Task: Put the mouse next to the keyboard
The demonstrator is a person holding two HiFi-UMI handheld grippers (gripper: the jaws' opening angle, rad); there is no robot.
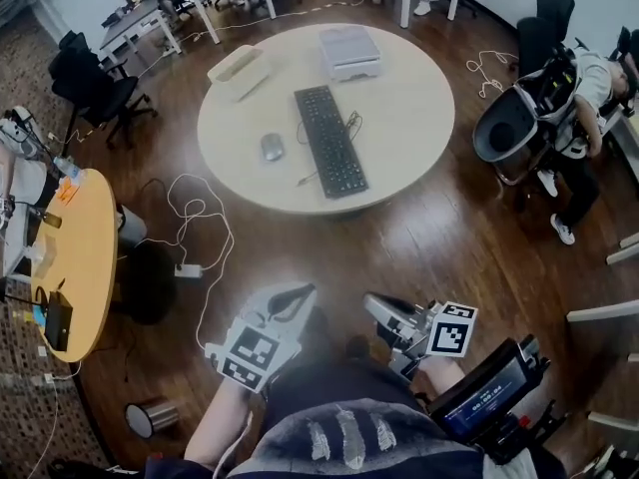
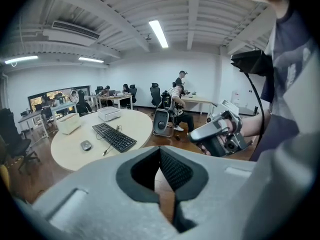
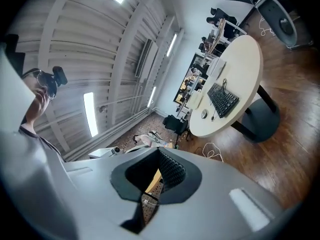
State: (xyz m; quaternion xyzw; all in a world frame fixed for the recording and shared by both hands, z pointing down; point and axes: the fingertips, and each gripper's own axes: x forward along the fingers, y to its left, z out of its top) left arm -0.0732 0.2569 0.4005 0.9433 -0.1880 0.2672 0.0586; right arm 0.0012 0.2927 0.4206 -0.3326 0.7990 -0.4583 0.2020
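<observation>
Lying mouse (image 1: 273,147), far beyond fingers (image 1: 289,300)

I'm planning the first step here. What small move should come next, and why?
Probably bring the left gripper forward toward the mouse, opening it on the way: it and the right gripper are shut, empty and far short of the table, where the mouse lies apart from the keyboard.
</observation>
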